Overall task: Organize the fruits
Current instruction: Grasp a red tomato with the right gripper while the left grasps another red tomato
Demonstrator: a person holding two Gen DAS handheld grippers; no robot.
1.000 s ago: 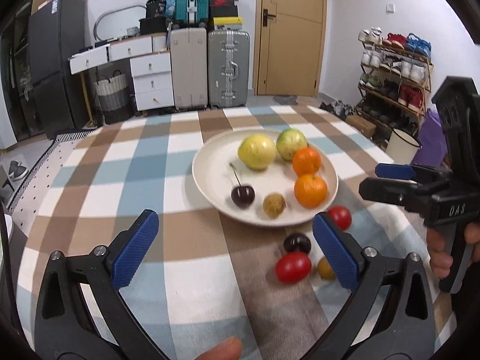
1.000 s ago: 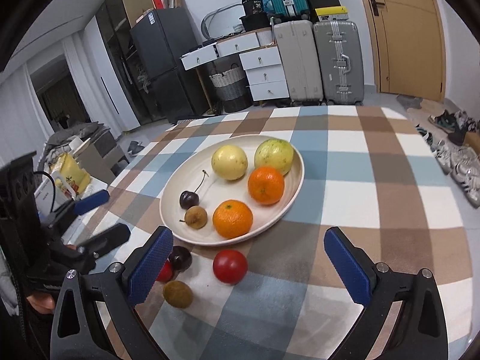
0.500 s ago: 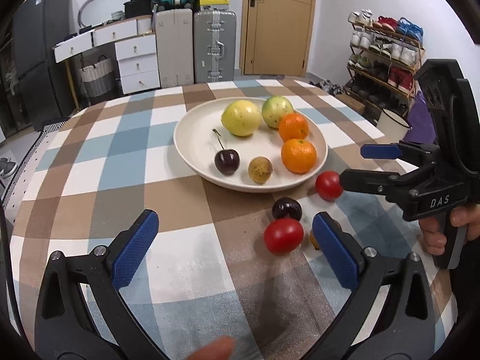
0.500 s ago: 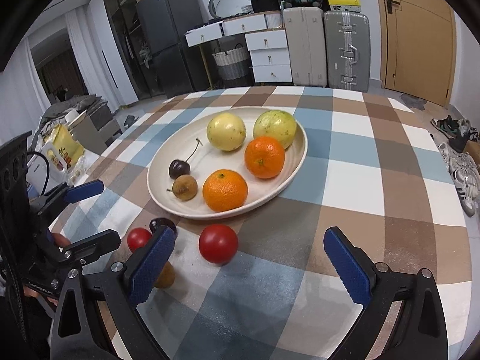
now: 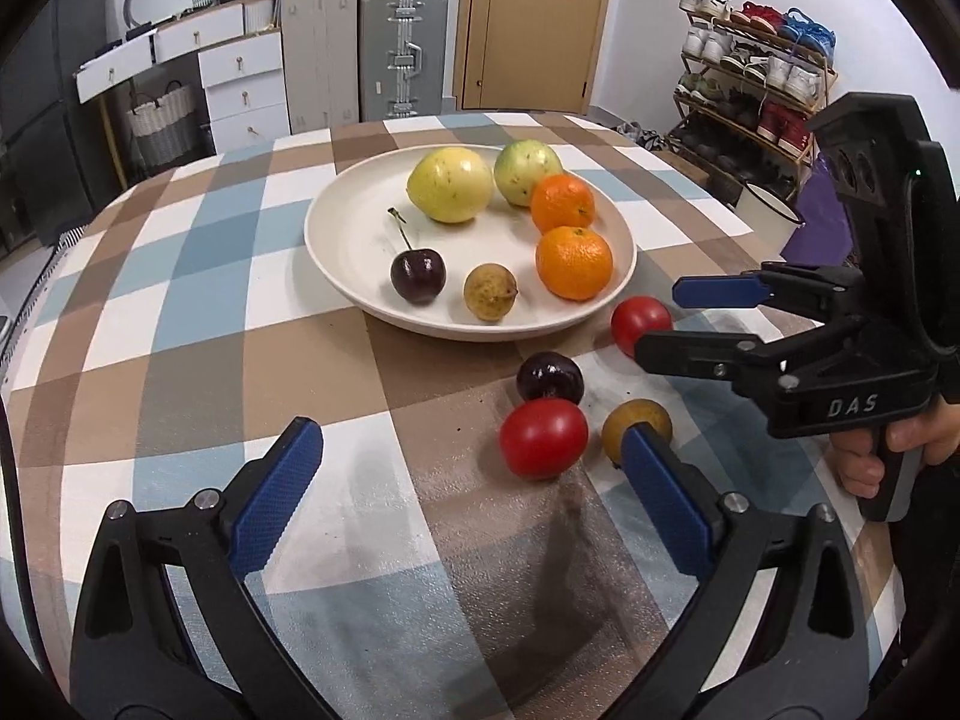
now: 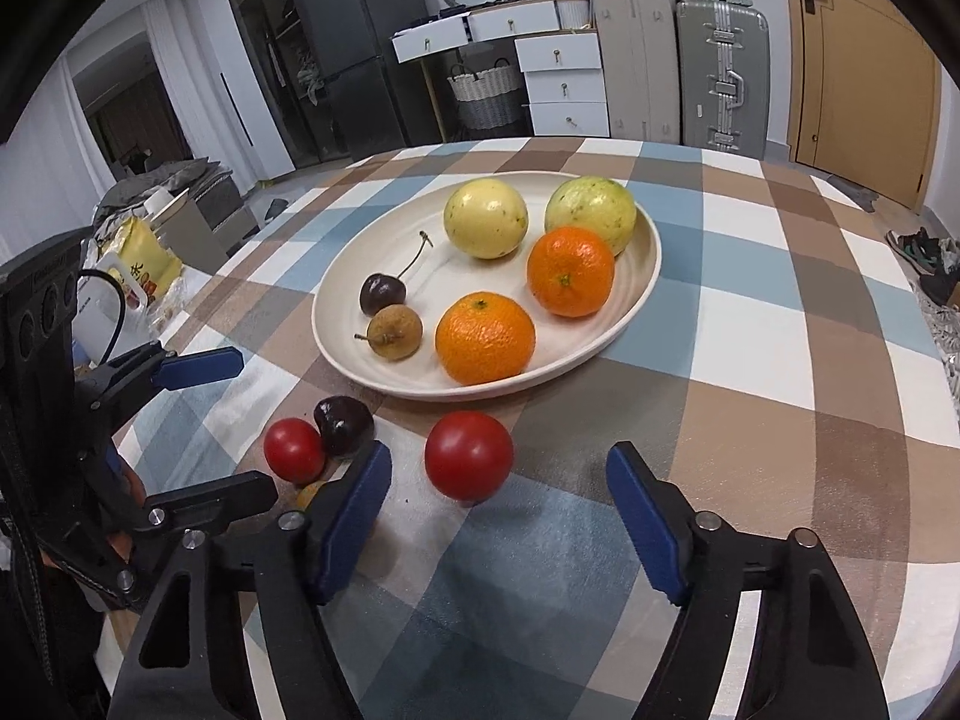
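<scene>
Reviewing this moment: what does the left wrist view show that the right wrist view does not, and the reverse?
Only the left wrist view shows the shoe rack and the whole brown fruit on the cloth.

Only the right wrist view shows the refrigerator and the yellow bag.

Both show the plate with six fruits, two tomatoes, one of them ahead of the closing right gripper and untouched, the open left gripper, the suitcases and the door.
</scene>
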